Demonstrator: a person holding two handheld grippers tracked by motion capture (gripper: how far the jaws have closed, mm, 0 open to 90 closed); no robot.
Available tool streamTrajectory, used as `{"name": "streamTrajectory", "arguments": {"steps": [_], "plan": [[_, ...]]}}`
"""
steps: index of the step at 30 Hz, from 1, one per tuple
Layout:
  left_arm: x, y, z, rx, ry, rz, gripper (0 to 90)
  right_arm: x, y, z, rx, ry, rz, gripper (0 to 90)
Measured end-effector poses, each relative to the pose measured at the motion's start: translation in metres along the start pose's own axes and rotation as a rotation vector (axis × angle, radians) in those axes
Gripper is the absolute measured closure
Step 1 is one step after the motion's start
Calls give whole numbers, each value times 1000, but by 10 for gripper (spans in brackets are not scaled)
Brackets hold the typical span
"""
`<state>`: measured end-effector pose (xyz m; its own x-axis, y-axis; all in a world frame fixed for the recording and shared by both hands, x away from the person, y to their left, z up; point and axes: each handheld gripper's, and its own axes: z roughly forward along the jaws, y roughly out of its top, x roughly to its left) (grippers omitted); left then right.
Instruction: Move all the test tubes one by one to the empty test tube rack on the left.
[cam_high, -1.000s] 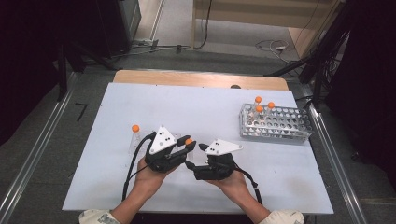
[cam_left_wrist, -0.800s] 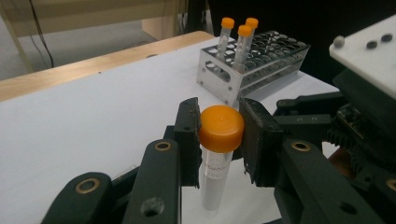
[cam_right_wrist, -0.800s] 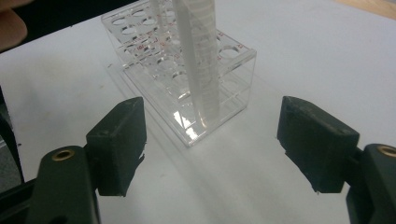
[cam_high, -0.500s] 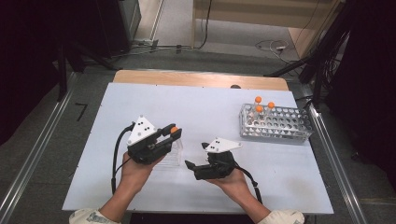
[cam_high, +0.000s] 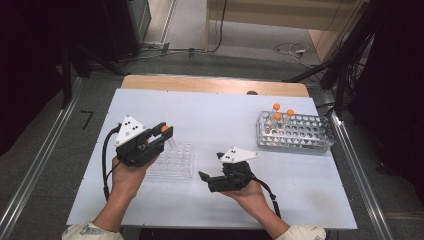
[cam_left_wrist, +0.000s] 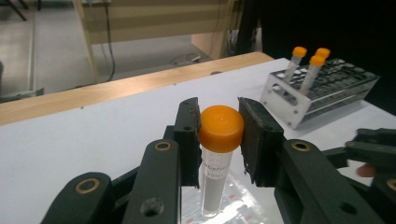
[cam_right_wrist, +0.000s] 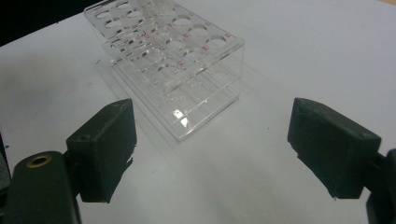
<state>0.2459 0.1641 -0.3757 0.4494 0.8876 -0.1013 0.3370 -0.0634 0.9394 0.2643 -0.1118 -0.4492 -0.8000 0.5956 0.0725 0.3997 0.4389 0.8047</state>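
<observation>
My left gripper (cam_high: 167, 131) is shut on the orange cap of a clear tube (cam_left_wrist: 214, 182), which hangs upright between its jaws (cam_left_wrist: 219, 140). It hovers over the left end of a clear acrylic rack (cam_high: 175, 164) on the white table (cam_high: 225, 115). My right gripper (cam_high: 210, 166) rests just right of that rack, and its jaws have just been opening. In the right gripper view it (cam_right_wrist: 210, 149) stands open with nothing between the pads, pointing at the near end of the clear rack (cam_right_wrist: 173, 56).
A metal rack (cam_high: 305, 135) stands at the far right of the table with three orange-capped tubes (cam_high: 277, 116) in its left end; it also appears in the left gripper view (cam_left_wrist: 327, 88). A wooden strip (cam_high: 210, 84) runs along the table's far edge.
My left gripper has carried the tube left and slightly up, away from the right gripper, to above the clear rack. The right hand has stayed put.
</observation>
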Motion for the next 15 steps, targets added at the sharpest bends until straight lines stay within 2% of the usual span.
{"name": "streamTrajectory", "arguments": {"steps": [4, 7, 11, 15], "plan": [[9, -1, -2, -3, 46, 3, 705, -1, -1, 1, 4, -3, 6, 141], [14, -1, -3, -5, 61, -4, 705, -1, -1, 1, 2, -2, 7, 141], [19, -3, -4, 2, 107, 14, 704, -1, -1, 1, 3, -3, 7, 141], [23, -5, -2, 13, 123, 12, 705, -1, -1, 1, 5, -3, 5, 141]]}}
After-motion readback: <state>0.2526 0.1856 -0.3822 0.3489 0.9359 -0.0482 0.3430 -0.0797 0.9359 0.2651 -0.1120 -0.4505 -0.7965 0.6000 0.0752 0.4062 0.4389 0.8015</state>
